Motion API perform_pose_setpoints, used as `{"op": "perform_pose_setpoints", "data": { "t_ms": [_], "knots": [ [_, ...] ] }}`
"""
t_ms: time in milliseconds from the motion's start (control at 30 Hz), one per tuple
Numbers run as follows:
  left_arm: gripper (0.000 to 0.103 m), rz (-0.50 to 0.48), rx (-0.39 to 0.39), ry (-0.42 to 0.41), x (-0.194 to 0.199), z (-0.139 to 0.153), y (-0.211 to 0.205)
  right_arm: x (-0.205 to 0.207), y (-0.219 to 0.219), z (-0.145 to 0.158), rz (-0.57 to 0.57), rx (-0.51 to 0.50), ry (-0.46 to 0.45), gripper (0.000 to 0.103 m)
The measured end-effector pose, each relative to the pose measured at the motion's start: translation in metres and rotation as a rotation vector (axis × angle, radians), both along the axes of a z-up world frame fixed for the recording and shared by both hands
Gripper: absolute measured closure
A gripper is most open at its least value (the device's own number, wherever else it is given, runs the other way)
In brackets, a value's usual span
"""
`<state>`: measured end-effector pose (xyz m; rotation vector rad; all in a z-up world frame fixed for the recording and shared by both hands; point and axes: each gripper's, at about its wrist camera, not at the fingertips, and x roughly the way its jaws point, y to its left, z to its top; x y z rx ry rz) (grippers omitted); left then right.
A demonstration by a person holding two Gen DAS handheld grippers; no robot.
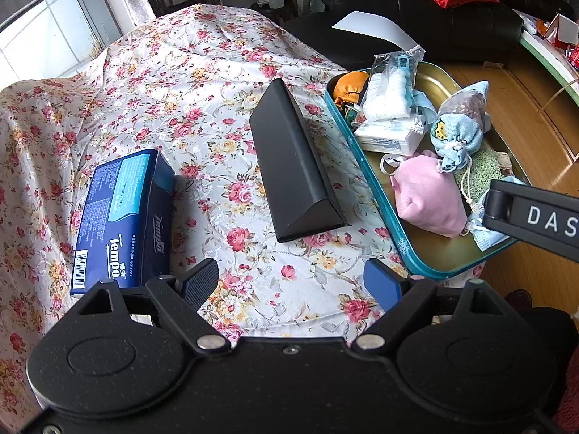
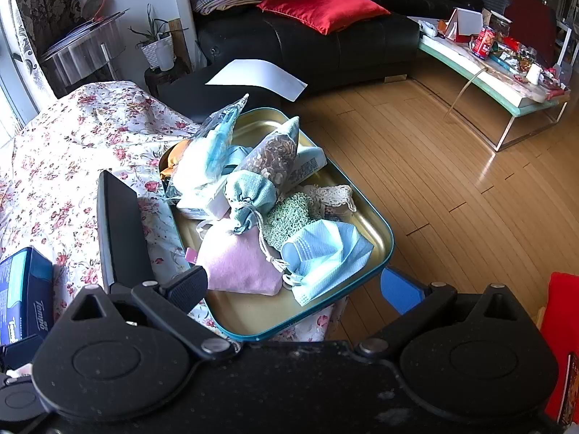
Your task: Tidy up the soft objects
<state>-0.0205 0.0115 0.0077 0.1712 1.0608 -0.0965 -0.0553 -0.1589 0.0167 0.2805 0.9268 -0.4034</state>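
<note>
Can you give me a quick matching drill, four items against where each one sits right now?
Items:
1. tissue pack
2. black triangular case
3. pink pouch
4. red cushion

Places:
A. in the metal tray
B. on the black sofa
C. on the floral cloth, beside the tray
D. on the floral cloth, far from the tray

Pairs: 1-D, 2-C, 3-A, 4-B

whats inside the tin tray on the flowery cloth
A pile of soft things in the tin tray: pink pouch, blue drawstring bag, face mask, green knit piece, tissue packs. Whatever lies beneath the pile is covered.
</note>
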Motion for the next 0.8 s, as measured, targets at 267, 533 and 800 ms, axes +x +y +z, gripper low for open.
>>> {"op": "perform_pose_setpoints", "data": {
  "t_ms": [267, 533, 800],
  "knots": [
    [0.018, 0.000, 0.000, 0.000, -0.0003, 0.0005, 0.0002, -0.0002, -0.0001, 0.0000, -0.001, 0.002, -0.001, 0.000],
    [0.018, 0.002, 0.003, 0.001, -0.0006, 0.0001, 0.0002, -0.0006, -0.0003, -0.0001, -0.002, 0.001, -0.001, 0.000],
    [0.018, 0.009, 0.007, 0.000, -0.0016, -0.0013, 0.0009, -0.0006, -0.0007, 0.0000, -0.002, 0.003, -0.001, 0.000]
  ]
}}
